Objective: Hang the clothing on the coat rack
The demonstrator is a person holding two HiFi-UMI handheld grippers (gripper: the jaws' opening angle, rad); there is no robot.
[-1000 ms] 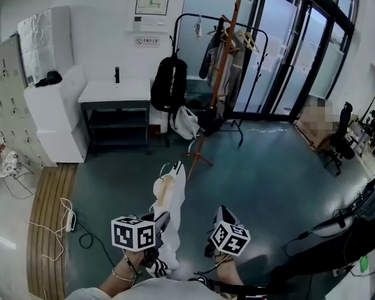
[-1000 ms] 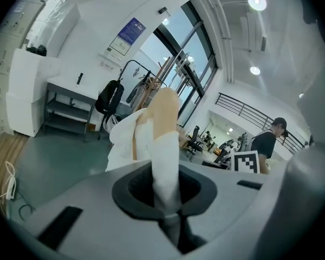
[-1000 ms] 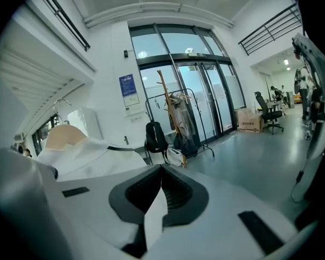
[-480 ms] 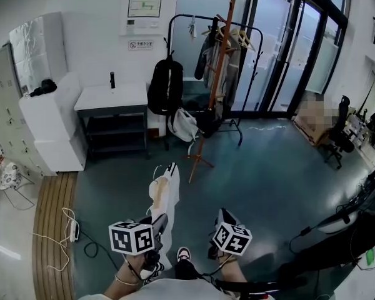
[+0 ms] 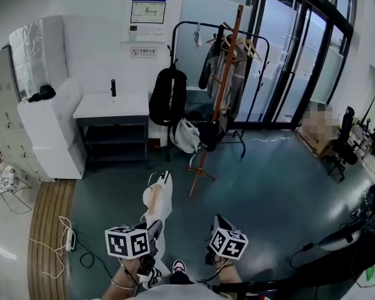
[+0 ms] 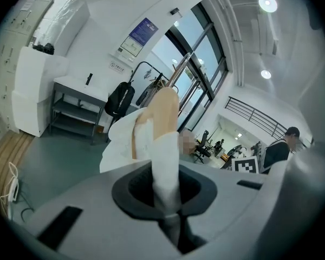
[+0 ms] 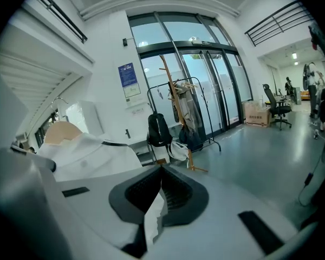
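left gripper (image 5: 154, 227): fingers (image 6: 131, 187) pinching white shirt (image 5: 157, 197) on wooden hanger (image 6: 163, 111) | right gripper (image 5: 217, 222): fingers pinching a fold of the shirt | shirt: held above floor (image 5: 269, 180), well apart from wooden coat rack (image 5: 228, 74) | progress: picked up; hanging not yet done

Your left hand-held gripper (image 5: 154, 229) and right hand-held gripper (image 5: 216, 222) sit side by side low before you, both angled slightly downward, each with jaws pinched (cloth between them) on the white garment (image 5: 157, 199).
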